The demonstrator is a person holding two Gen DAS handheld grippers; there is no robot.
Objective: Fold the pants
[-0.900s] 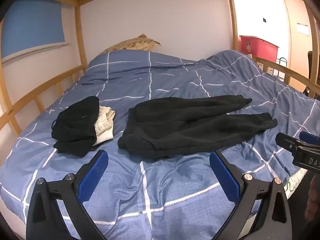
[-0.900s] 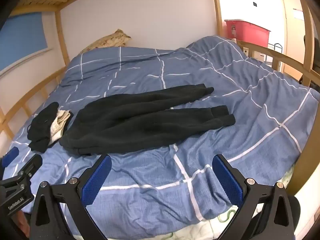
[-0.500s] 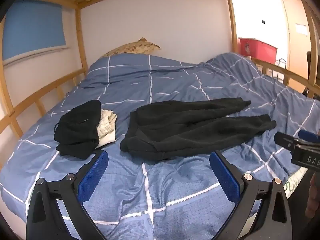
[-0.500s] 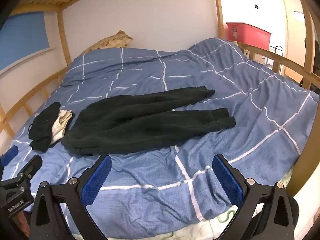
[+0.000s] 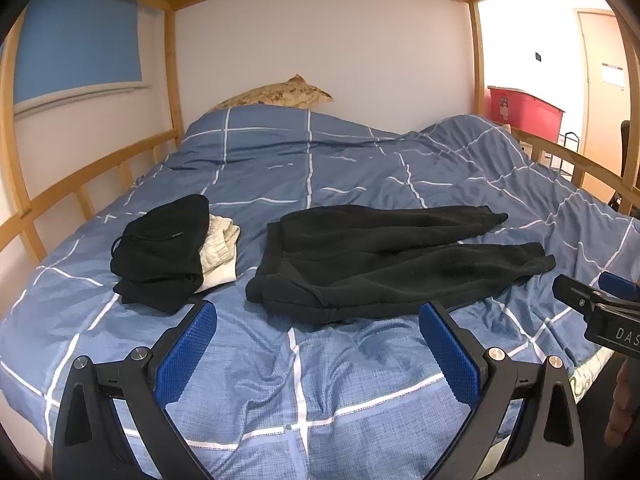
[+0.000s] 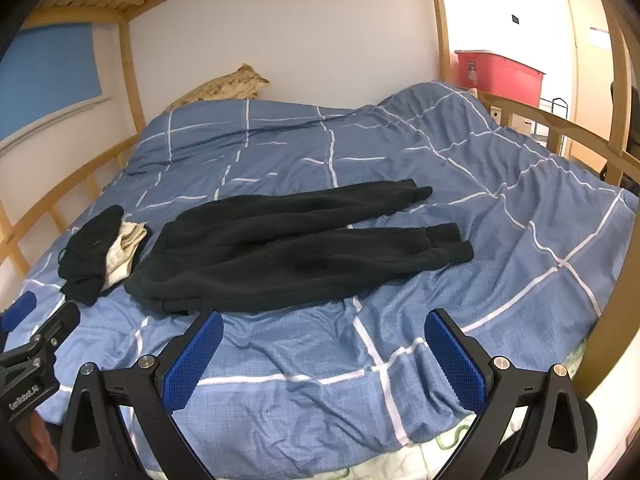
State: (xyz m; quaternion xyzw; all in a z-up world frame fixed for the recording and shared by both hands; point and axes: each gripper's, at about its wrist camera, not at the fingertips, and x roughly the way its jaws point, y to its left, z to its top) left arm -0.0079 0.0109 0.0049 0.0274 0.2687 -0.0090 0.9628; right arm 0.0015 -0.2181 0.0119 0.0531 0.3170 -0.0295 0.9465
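Blue duvet [image 5: 360, 380] holds black pants [image 5: 384, 260], apparently unfolded

Before you, a wooden-framed bed [image 5: 100, 176] under a blue checked duvet [image 5: 320, 380], black pants [image 5: 384, 264] spread flat, folded clothes pile [image 5: 168, 256] just beside, pillow [image 5: 276, 96] at the head.

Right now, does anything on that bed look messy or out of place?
Mostly the duvet: it is bunched into a ridge at the far right and wrinkled near the front. The black pants lie spread out, unfolded, legs slightly apart. Beside them sits a small pile of black and cream clothes. Nothing looks spilled or damaged.
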